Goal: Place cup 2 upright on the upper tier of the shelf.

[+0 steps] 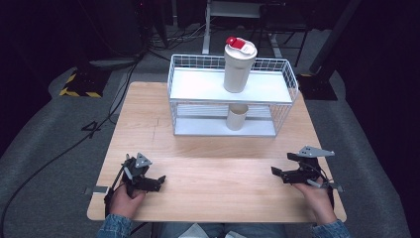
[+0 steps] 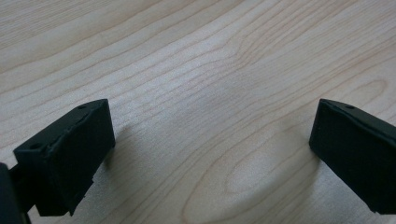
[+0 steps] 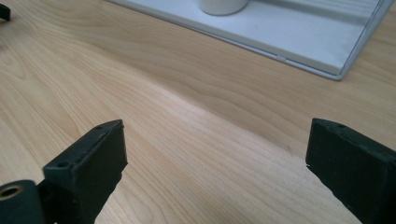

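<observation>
Two grippers rest low at the near edge of the pale wood-grain table [image 1: 213,171], the left gripper [image 1: 159,181] and right gripper [image 1: 275,172] both with jaws spread wide, nothing between them. Beyond stands a white wire shelf rack [image 1: 285,84]: a white tumbler [image 1: 238,67] with red lid on top, a small cream cup [image 1: 236,117] below. Right gripper view catches the rack's base tray; grey carpet surrounds.

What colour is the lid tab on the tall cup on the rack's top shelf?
Red, on the white tall cup; it shows best in the high view.
</observation>
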`<action>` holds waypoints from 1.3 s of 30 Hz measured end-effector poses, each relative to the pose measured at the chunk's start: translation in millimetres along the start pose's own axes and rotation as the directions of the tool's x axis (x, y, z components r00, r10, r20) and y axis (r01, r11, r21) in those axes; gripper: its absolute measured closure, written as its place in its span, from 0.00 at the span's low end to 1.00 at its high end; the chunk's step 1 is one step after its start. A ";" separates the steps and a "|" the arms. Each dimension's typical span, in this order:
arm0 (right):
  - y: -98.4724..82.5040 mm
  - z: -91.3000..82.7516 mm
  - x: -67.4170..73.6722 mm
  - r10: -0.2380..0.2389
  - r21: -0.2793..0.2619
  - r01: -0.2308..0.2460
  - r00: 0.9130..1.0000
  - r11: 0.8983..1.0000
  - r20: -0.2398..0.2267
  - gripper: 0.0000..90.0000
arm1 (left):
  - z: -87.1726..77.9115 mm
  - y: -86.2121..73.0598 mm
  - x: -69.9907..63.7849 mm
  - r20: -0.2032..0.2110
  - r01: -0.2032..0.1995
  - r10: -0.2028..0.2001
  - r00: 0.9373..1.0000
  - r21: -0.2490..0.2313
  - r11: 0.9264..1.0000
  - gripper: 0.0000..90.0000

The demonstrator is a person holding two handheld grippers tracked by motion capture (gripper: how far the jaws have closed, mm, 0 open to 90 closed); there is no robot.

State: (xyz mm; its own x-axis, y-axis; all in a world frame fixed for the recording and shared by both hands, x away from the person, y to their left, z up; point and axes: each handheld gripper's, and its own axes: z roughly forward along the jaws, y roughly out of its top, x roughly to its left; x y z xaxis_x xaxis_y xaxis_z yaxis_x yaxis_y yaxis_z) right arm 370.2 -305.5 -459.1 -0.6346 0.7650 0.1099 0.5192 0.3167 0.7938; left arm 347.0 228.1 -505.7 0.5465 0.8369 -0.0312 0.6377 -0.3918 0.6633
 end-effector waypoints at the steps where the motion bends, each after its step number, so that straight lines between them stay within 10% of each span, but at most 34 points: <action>1: -2.0 1.0 0.1 0.004 0.001 -0.004 1.000 1.000 0.006 0.06 | 0.0 0.0 0.0 0.000 0.000 0.000 1.000 0.000 1.000 0.01; 39: -38.9 25.4 -4.6 -0.037 0.126 0.019 0.989 0.992 0.145 0.03 | 0.2 0.0 0.0 -0.003 0.001 -0.001 1.000 -0.002 1.000 0.01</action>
State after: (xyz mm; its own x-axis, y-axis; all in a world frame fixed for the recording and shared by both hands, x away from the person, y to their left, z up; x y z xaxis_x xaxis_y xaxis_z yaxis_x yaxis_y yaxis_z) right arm 367.4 -307.2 -505.7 -0.5638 0.8259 -0.0077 0.5751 0.3993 0.7140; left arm 347.1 228.0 -505.8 0.5442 0.8384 -0.0298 0.6372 -0.3900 0.6647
